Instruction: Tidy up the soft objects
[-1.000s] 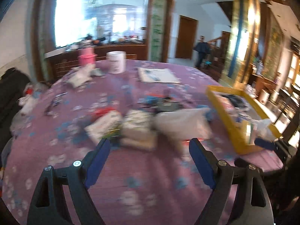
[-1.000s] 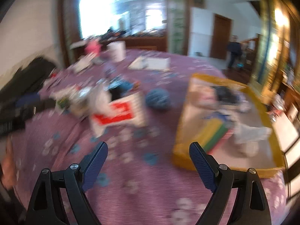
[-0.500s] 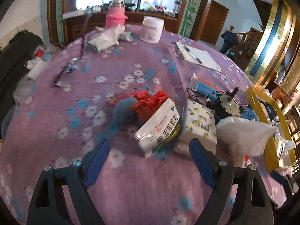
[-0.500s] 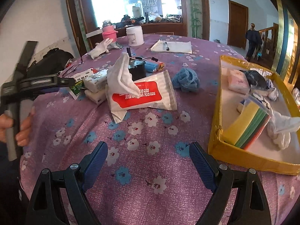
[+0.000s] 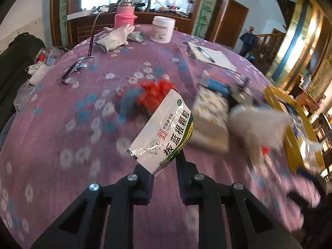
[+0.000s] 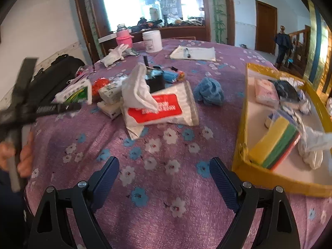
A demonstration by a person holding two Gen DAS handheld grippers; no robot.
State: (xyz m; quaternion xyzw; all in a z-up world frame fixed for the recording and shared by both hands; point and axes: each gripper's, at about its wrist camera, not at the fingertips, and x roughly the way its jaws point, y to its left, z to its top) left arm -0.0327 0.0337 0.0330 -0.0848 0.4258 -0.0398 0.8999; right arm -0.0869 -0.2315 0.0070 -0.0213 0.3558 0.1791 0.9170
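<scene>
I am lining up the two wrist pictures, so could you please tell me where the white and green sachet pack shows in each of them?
Left wrist view: the white and green sachet pack sits centre frame, clamped at its lower corner in the left gripper.
Right wrist view: it shows small at mid left, beside the blurred left gripper.
Shared landmark: the pink bottle at the table's far edge.

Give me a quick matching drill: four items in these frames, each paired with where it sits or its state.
Items:
1. green-and-white packet
2. sponge stack
3. blue cloth
4. right gripper

States:
A. open, nothing between its fingers
B. loose on the purple tablecloth
C. pinched by the left gripper
D. inside the yellow tray

Pairs: 1-C, 2-D, 3-B, 4-A
</scene>
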